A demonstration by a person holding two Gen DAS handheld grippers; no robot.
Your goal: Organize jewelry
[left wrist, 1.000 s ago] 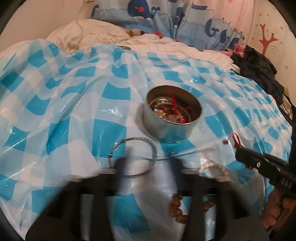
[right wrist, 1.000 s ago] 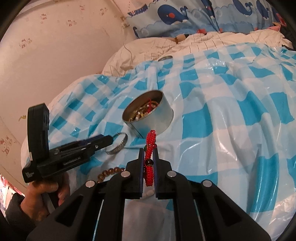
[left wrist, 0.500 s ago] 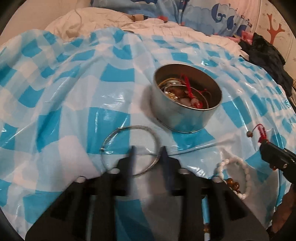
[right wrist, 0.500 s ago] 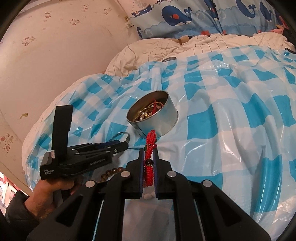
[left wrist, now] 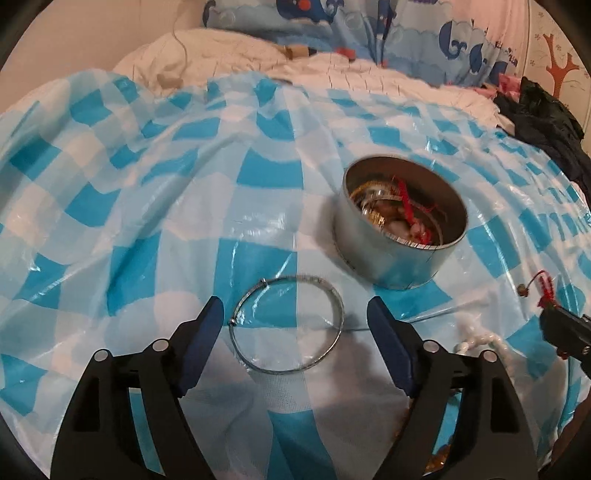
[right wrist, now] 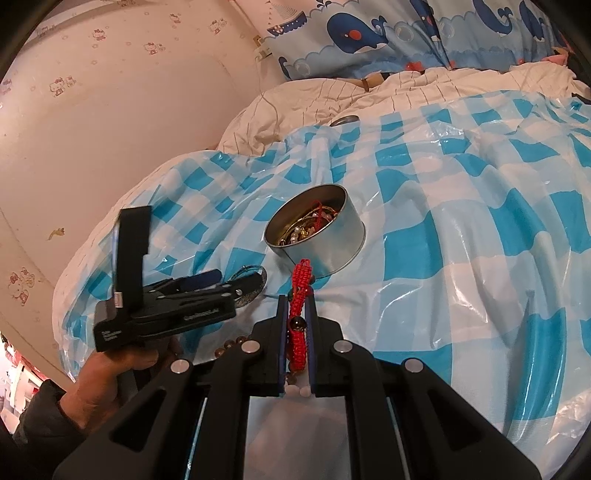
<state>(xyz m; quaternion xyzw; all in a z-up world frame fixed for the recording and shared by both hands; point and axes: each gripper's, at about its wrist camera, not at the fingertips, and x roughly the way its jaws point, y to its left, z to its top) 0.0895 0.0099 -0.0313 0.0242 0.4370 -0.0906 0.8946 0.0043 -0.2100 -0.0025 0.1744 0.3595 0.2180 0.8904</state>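
A bed carries it all, spread with a shiny blue-and-white checked sheet [left wrist: 258,173], wrinkled and glossy. Directly on the sheet sits a round tin [left wrist: 391,254], open-topped, jewelry heaped inside. Just in front of it a thin silver bangle [left wrist: 286,328] lies flat. To the right, white beads [left wrist: 476,338] on the sheet; brown beads [right wrist: 231,343] near them. Behind, a rumpled white quilt [right wrist: 369,99] and whale-print bedding [right wrist: 388,33].
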